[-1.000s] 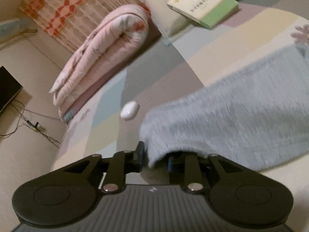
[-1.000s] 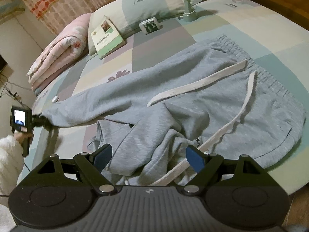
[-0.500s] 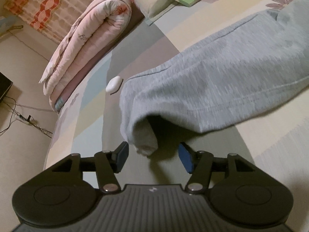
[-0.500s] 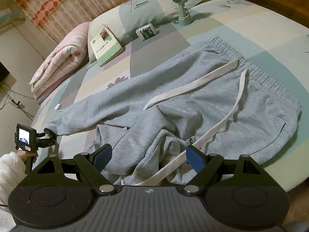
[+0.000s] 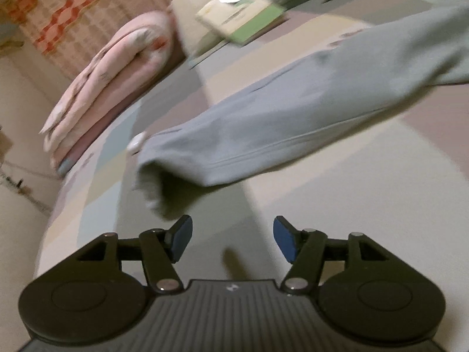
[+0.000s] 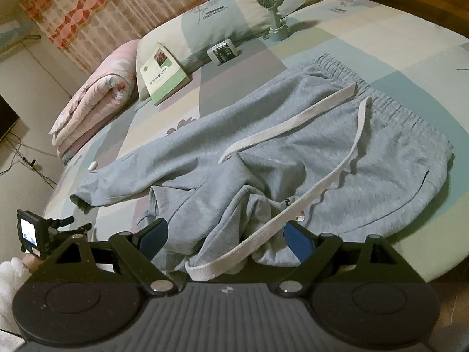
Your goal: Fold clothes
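first, left wrist view, blurred: the left gripper (image 5: 233, 242) hung over the bedsheet (image 5: 351, 220) with its jaws opening and nothing between the blue pads (image 5: 182, 240). the cuff (image 5: 152, 182) of the grey sweatpants (image 5: 293, 123) lay on the sheet just ahead of the left-hand finger, apart from it. a small white object (image 5: 136, 143) sat at the far edge of that leg. a rolled pink quilt (image 5: 117, 76) and a book (image 5: 237, 14) lay further back. next, right wrist view: the right gripper (image 6: 225, 239) stood wide, jaws opening, its pads either side of the crumpled near leg and a white drawstring (image 6: 293, 214) without pressing on them. the sweatpants (image 6: 307, 146) were spread across the bed, waistband toward the far right, one leg stretched out to the left. the left gripper (image 6: 49, 231), small screen lit, showed at lower left beside the cuff. a green fan (image 6: 271, 3) stood by the pillow (image 6: 217, 20).
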The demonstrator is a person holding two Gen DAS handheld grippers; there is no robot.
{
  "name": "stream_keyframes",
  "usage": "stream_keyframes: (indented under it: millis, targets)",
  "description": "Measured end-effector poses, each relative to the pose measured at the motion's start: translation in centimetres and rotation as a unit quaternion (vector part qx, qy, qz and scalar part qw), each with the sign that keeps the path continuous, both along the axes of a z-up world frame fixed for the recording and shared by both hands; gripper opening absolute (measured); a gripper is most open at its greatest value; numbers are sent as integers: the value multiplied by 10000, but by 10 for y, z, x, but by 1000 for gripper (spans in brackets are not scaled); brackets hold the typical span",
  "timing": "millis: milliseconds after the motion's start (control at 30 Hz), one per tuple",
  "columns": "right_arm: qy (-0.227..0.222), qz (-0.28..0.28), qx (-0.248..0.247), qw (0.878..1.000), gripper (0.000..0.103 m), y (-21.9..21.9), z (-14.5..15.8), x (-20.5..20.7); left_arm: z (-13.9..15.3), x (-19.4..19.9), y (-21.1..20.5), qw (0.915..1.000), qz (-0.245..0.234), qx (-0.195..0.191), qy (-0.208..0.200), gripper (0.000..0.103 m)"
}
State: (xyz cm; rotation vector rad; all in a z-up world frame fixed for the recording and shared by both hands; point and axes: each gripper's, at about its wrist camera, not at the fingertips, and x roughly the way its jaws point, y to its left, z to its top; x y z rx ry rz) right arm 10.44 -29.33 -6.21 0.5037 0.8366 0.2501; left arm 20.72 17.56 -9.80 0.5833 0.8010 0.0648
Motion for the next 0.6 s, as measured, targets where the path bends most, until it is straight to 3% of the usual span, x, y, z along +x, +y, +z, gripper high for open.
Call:
stream_keyframes:
  millis: [267, 500, 600]
  targets:
    - [-106, -81, 96, 9999, 100, 3, 0, -17, 4, -42, -73, 9934, -947, -641, 7, 67]
    - [-180, -138, 121, 9997, 102, 9, 0, -31, 9, -83, -121, 9786, -1659, -1215, 55, 67]
    - [-230, -160, 97, 9996, 102, 11, 2, -37, 11, -99, -138, 9694, -2037, -1364, 105, 72]
